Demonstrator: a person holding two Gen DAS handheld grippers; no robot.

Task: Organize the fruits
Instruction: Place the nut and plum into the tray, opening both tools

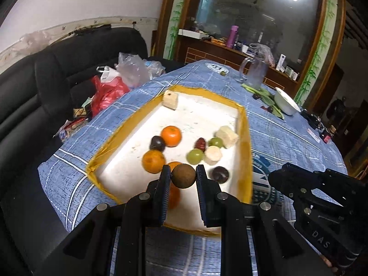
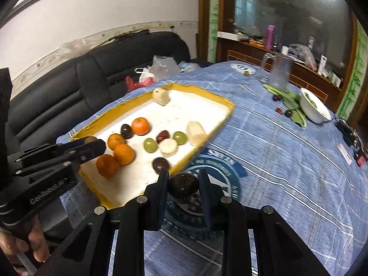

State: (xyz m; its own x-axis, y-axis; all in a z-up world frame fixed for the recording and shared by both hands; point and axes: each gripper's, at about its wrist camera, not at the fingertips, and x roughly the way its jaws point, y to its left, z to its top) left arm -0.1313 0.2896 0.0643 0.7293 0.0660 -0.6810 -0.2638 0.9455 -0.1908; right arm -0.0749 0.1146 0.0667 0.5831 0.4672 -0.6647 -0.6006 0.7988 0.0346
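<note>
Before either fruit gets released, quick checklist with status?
1. Left gripper holds the brown round fruit between both fingers: ok.
2. Left gripper is over the tray: ok.
3. Right gripper holds the dark plum: ok.
4. Right gripper is over the tray: not ok, it is over the blue tablecloth beside the tray's edge.
5. Free white floor below the left fruit: cannot tell, an orange lies close underneath.

Both wrist views overlook the tray (image 1: 243, 138) closely.
</note>
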